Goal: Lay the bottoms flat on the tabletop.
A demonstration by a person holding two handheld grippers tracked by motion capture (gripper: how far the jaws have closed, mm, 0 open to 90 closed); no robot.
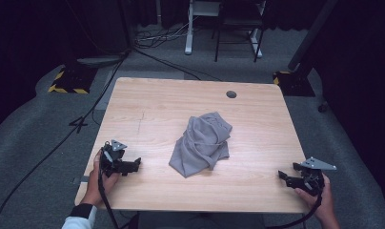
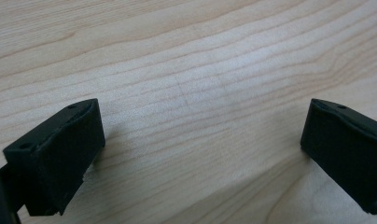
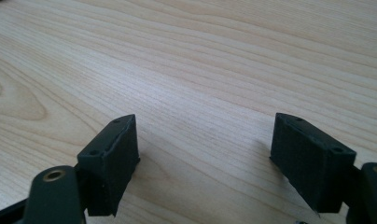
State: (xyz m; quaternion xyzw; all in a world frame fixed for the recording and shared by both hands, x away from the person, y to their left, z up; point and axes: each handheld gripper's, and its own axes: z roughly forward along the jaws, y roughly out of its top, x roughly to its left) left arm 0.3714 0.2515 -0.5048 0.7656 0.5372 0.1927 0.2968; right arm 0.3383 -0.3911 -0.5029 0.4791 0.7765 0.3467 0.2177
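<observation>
Grey cloth point(image 1: 201, 143) crumpled mid-table point(image 1: 147, 102); left gripper point(image 1: 135, 163) and right gripper point(image 1: 282, 175) well apart from it, jaws spread, nothing between.

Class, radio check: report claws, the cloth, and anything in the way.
Left claw open, empty, low at the table's near left. Right claw open, empty, near right. Grey cloth crumpled mid-table, untouched. Nothing between claws and cloth.

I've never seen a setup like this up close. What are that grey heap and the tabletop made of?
The grey heap looks like soft cloth, matte, perhaps a knit garment: it slumps in loose folds and creases. The tabletop looks like light wood or a wood-look laminate, smooth with a faint sheen: grain lines run along it, clearest in the gripper views. Which of the two it is, I cannot tell.
</observation>
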